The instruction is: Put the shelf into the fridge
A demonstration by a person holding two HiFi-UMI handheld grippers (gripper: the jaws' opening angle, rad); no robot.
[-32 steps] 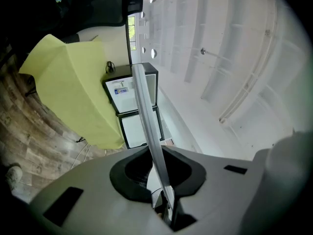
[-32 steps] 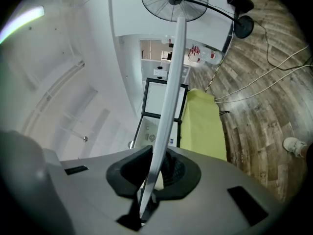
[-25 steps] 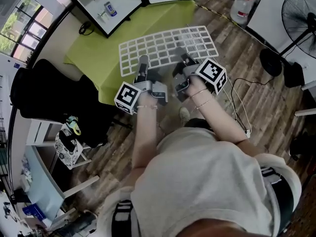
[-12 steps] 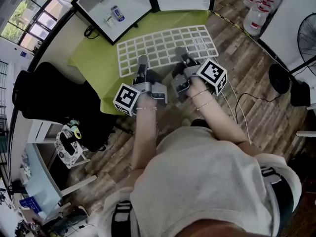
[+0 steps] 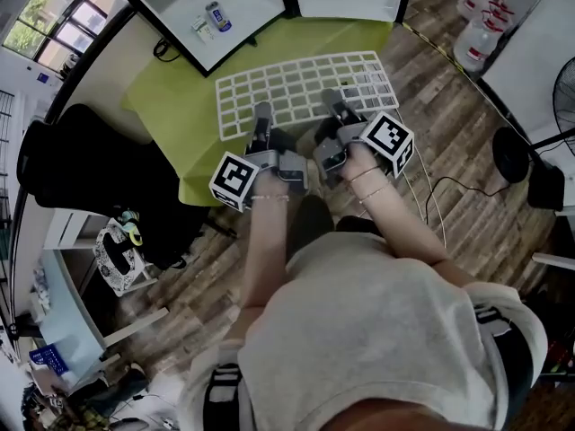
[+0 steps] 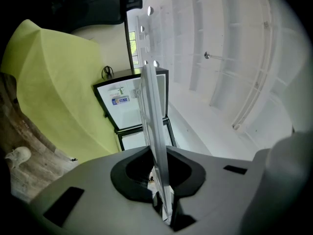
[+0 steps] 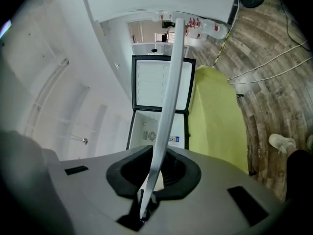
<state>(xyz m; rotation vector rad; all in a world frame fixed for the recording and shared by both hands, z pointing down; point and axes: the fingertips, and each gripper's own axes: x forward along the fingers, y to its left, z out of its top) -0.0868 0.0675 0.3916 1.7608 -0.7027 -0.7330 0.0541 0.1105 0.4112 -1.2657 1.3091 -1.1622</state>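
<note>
Over the lime-green bench (image 5: 171, 106), short of the open fridge (image 5: 211, 12) and not touching it: white wire shelf (image 5: 301, 88), held flat and about level, long side running left to right, far edge toward the fridge mouth. Gripped along the near edge at two spots, left gripper (image 5: 260, 119) on the near-left part, right gripper (image 5: 331, 104) just right of the middle, the two side by side with a small gap between. Along the left gripper's own jaws: shelf seen edge-on as a thin white blade running straight out, both jaws pressed onto the wire frame, nothing else between them. Much the same along the right gripper's jaws: closed tight on the thin edge, shelf slanting up and away toward the fridge. Behind the shelf in both gripper views: white fridge cavity in a black frame, door swung open beside it. Inside the cavity, a small can (image 5: 213, 16) and a smaller pale item beside it, too small to make out. Right of the bench, wood-plank floor (image 5: 449, 124), with clear water bottles (image 5: 473, 43) standing at the far right and a thin cable (image 5: 420, 182) trailing near the person's right forearm.
</note>
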